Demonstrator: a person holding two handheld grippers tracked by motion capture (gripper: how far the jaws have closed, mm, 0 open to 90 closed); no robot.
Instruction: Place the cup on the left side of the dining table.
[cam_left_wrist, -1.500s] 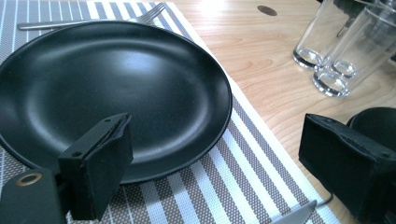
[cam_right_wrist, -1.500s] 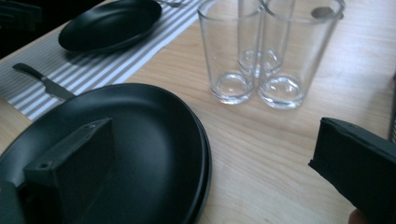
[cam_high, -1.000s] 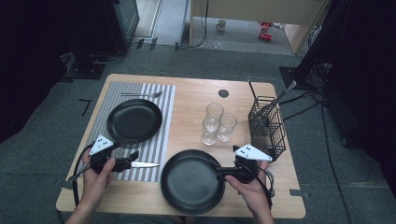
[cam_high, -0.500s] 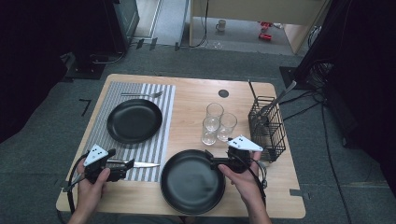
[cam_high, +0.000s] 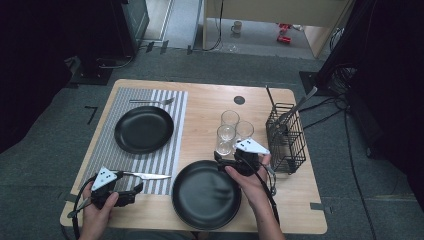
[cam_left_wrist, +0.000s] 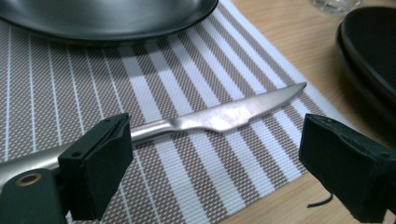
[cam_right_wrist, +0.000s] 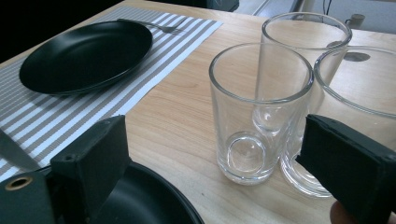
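A table knife (cam_left_wrist: 224, 116) lies flat on the striped placemat (cam_left_wrist: 187, 172), its handle running past the left jaw. My left gripper (cam_left_wrist: 217, 140) is open and low over the mat, gripping nothing. From above, the left gripper (cam_high: 135, 189) sits just short of the knife (cam_high: 147, 175). My right gripper (cam_high: 220, 161) hovers at the far rim of the near black plate (cam_high: 206, 195). It faces three clear glasses, the nearest glass (cam_right_wrist: 259, 112) just ahead. The right gripper (cam_right_wrist: 219, 144) is open; its jaws have just been closing a little, and the pads touch no glass.
A second black plate (cam_high: 144, 129) and a fork (cam_high: 152, 101) lie on the placemat at the back left. A black wire basket (cam_high: 285, 137) with utensils stands right of the glasses. The other two glasses (cam_right_wrist: 306, 42) (cam_right_wrist: 359, 79) crowd behind the nearest one.
My left gripper has drawn back toward the table's front left corner, and the knife stays on the mat. My right gripper has moved forward over the near plate toward the glasses.
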